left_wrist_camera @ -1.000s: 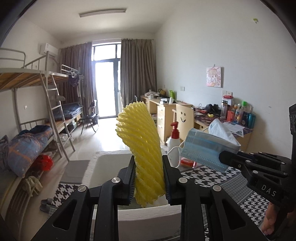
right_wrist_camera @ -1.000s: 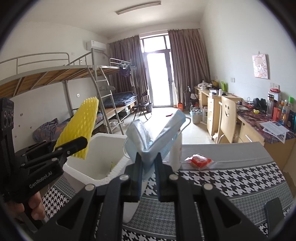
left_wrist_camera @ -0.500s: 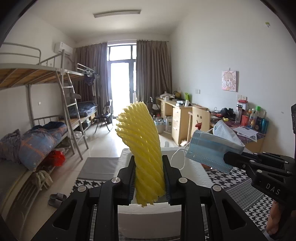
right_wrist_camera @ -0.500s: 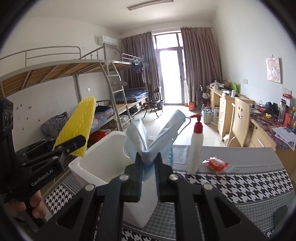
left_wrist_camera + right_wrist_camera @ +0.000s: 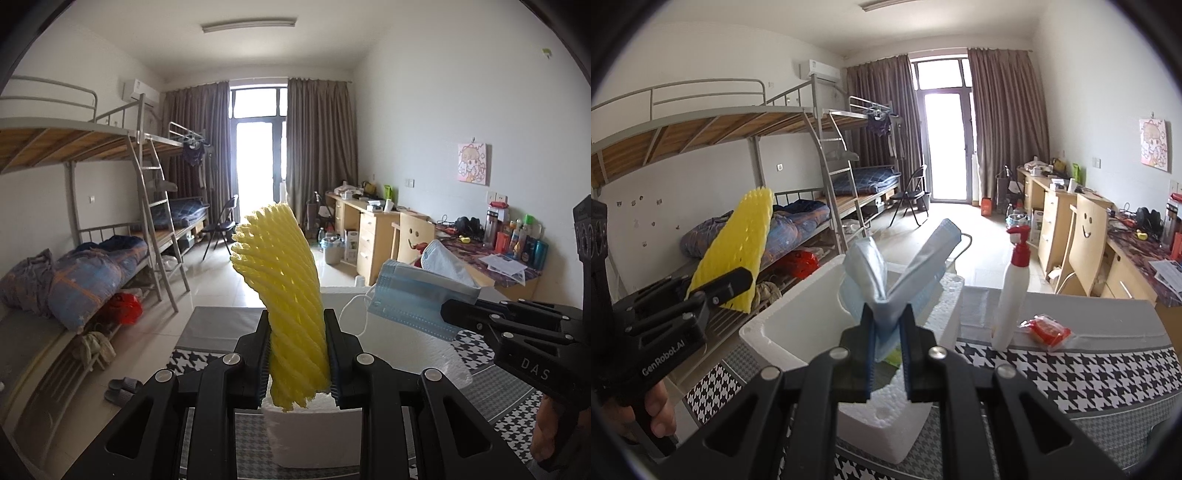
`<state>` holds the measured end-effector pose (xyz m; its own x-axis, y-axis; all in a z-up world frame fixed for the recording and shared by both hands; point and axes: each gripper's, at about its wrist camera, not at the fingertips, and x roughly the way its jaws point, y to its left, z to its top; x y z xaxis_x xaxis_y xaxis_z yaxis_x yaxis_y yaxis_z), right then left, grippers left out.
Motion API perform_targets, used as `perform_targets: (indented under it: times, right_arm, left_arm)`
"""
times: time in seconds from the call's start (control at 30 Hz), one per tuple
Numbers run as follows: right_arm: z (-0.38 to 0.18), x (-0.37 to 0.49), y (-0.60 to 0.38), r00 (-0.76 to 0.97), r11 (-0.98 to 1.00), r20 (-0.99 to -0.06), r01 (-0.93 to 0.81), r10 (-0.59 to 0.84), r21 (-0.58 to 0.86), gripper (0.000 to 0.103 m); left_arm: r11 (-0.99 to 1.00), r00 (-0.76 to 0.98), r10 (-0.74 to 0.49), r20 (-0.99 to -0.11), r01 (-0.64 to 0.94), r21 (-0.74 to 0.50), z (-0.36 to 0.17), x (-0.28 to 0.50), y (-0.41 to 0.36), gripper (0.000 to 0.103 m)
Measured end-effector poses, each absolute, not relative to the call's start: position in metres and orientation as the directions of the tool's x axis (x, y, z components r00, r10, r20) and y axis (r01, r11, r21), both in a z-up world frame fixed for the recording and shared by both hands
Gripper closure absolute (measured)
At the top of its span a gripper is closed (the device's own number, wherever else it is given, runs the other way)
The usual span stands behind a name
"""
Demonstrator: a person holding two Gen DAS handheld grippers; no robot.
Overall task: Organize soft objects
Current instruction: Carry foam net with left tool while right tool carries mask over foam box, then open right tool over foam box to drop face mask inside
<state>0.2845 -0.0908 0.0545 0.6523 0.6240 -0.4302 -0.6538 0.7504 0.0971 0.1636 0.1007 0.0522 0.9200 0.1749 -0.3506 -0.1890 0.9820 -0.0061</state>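
A: Left gripper [image 5: 297, 354]: fingers clamped on the yellow foam net [image 5: 282, 295], pinched low on its length; most of the sleeve standing up and forward past the fingertips, short tail hanging below them.

B: Reason for the low pinch? Probably to leave the long end free to go into the box first; net compressed between the pads, ribs squashed there, springy above.

A: Right gripper [image 5: 886, 332]: fingers closed on the blue face mask [image 5: 886, 277], gripped at a fold; two flaps splaying up and apart above the fingertips in a V; an ear loop [image 5: 352, 310] dangling free on the side toward the left gripper.

B: Grip at the fold likely chosen to keep the limp sheet bunched, not trailing.

A: White foam box [image 5: 798, 325] directly ahead of and below both sets of fingers, open top; something green lying inside, just beyond the right fingertips; kind unclear.

B: Both items held over the box, neither touching it as far as visible; judged as carry finished, release pending.

A: Pump bottle [image 5: 1012, 295] and red packet [image 5: 1047, 328] standing clear to the right of the right fingers on the houndstooth table [image 5: 1071, 376]; not soft, presumably left out.

B: Risk noted: ear loop snagging on a finger at release; net springing off the rim.
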Motion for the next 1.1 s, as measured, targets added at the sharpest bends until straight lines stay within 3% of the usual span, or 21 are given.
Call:
perform_targets:
  times: [0.87,0.9,1.03,1.07,1.1]
  right_arm:
    - [0.042,0.308,-0.056,0.571,0.713,-0.527,-0.693,0.630,0.102,0.086]
    - [0.040,0.308,-0.054,0.566,0.716,-0.539,-0.691,0.624,0.102,0.083]
    - [0.038,0.312,-0.056,0.555,0.715,-0.544,-0.688,0.629,0.124,0.036]
    - [0.039,0.310,-0.056,0.562,0.716,-0.536,-0.687,0.630,0.121,0.027]
    - [0.040,0.309,-0.057,0.566,0.716,-0.531,-0.689,0.631,0.116,0.024]
  left_arm:
    - [0.966,0.907,0.232,-0.351,-0.259,-0.030,0.050,0.154,0.123,0.076]
    - [0.966,0.907,0.230,-0.352,-0.257,-0.030,0.050,0.154,0.123,0.076]
    - [0.968,0.909,0.222,-0.353,-0.249,-0.032,0.050,0.157,0.122,0.076]
    - [0.968,0.908,0.220,-0.355,-0.248,-0.035,0.050,0.158,0.122,0.076]
    - [0.969,0.908,0.218,-0.358,-0.246,-0.035,0.050,0.159,0.122,0.076]
